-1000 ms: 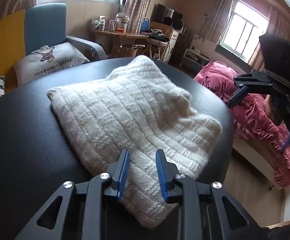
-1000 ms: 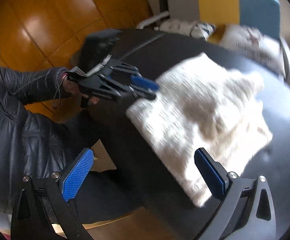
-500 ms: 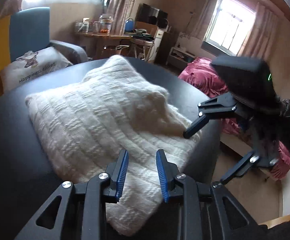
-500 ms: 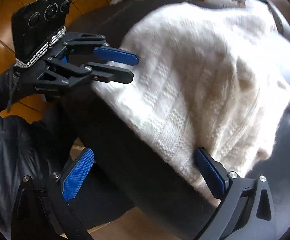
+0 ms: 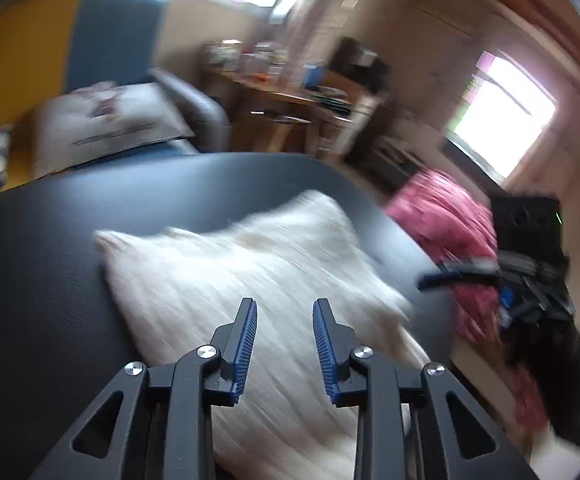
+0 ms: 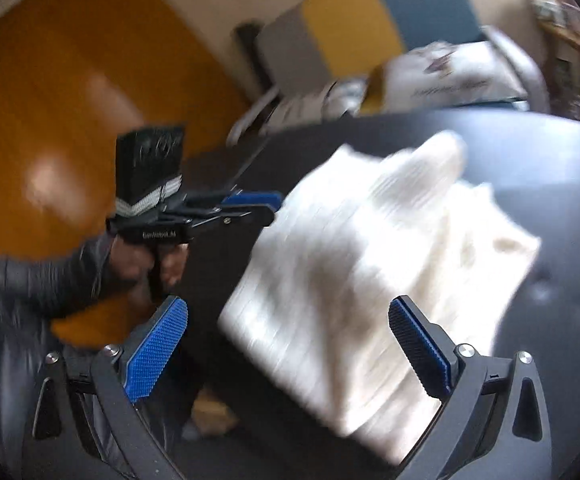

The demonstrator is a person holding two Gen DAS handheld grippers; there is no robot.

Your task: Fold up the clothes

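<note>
Both grippers, left [image 5: 284, 312] and right [image 6: 286, 340], spread, empty, pulled back off white knit [image 5: 258, 280] since earlier; only right cam shows hand [image 6: 142, 260].

Soft knit on a matt dark desk, hard plastic tools around it

The white sweater [image 5: 250, 280] is a thick, fuzzy ribbed knit; the black desk [image 5: 50, 260] beneath has a matt, faintly grained finish. Left tool [image 5: 284, 320] and right tool [image 6: 290, 332] have matt black plastic frames, shiny metal screw heads and blue rubbery pads, ridged or finely knobbed. At upper left of the right view the wooden floor [image 6: 50, 128] shines glossy orange; the sleeve [image 6: 30, 280] at lower left is smooth dark fabric
</note>
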